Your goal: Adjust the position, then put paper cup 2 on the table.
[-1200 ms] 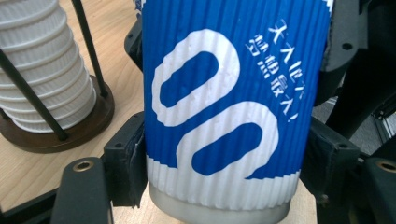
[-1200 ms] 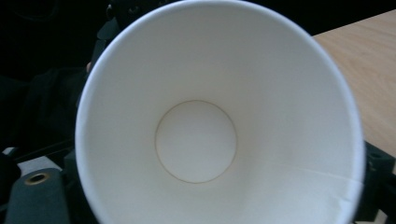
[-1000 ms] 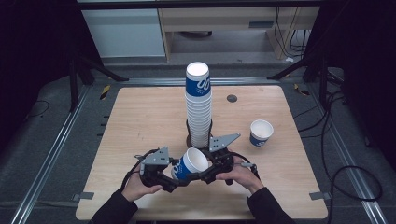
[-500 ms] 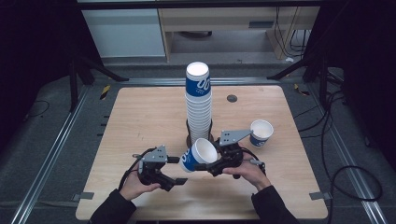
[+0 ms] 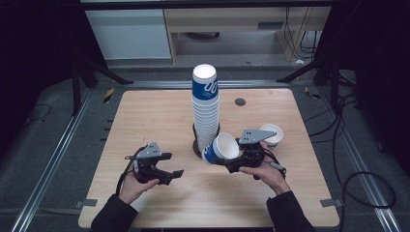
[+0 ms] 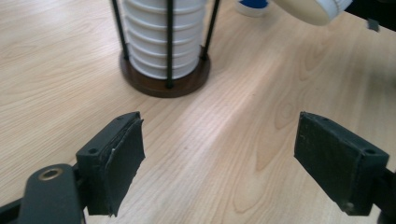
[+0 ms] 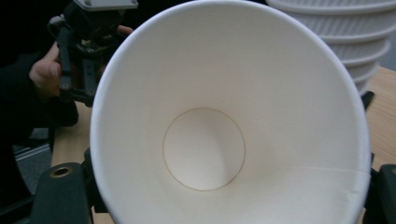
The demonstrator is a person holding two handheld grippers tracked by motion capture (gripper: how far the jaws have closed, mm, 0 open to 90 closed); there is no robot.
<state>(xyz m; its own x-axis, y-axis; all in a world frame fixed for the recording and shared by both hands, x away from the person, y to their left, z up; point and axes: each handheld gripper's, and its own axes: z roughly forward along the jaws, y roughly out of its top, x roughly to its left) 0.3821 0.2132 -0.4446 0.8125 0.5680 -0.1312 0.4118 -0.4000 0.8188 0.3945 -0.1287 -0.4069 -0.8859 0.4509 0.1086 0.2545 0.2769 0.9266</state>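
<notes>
The right gripper (image 5: pixel 231 163) clamps a paper cup (image 5: pixel 220 148) tipped on its side just right of the cup stack (image 5: pixel 206 108), mouth toward that hand, while the left gripper (image 5: pixel 170 165), jaws apart and empty, sits farther left.

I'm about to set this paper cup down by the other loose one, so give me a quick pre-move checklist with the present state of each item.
1. Grip: the right gripper is shut on the blue-and-white paper cup, which lies on its side. Ok.
2. Cup shape: the inside looks round in the right gripper view, uncrushed. Ok.
3. Left gripper: jaws open, nothing between them, apart from the cup. Ok.
4. Tall stack of paper cups in its dark wire holder: upright, but close beside the held cup. Not ok, move away first.
5. Second loose paper cup: upright on the wooden table. Ok.
6. Free spot beside that cup: partly hidden by the right gripper. Cannot tell.
</notes>
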